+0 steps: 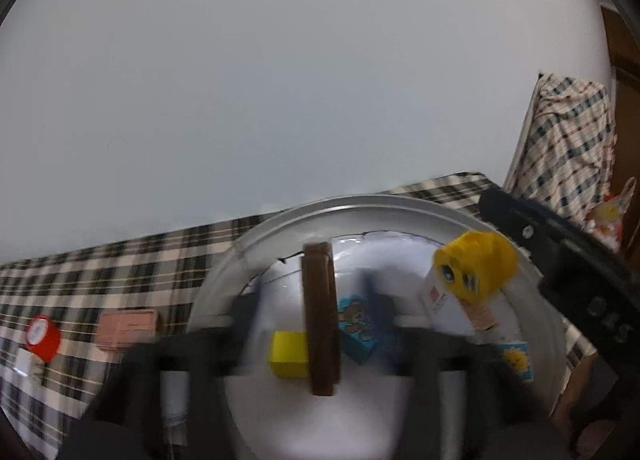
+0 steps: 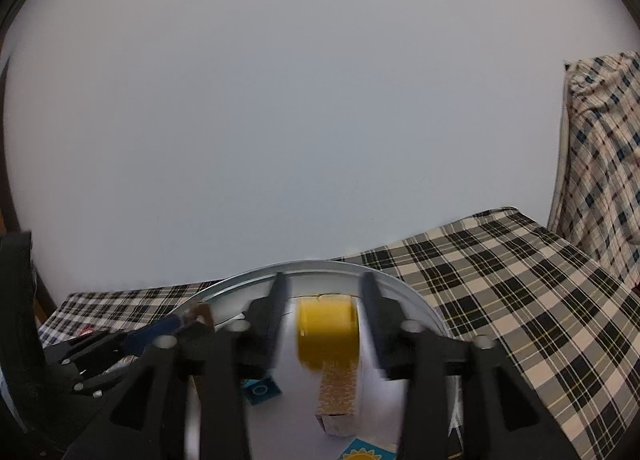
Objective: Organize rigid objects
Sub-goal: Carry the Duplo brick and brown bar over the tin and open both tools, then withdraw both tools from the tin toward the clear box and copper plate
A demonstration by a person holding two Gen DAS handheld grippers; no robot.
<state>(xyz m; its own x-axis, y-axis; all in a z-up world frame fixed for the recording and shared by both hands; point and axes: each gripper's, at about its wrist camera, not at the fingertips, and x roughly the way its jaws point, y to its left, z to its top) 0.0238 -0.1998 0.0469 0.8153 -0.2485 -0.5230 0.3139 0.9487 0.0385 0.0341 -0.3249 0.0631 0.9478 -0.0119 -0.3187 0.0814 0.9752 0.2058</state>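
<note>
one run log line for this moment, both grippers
left gripper: open around brown block over basin | right gripper: open around yellow-capped box | red-lidded jar, pink box: on cloth

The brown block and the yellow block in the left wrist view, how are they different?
The brown block is long, thin and dark; the yellow block is short, chunky and bright. The brown block stands between the fingers of the left gripper, seemingly held above the basin; the yellow block lies loose on the floor of the round basin, partly hidden behind the brown one. Both are plain, rigid, straight-edged pieces.
</note>
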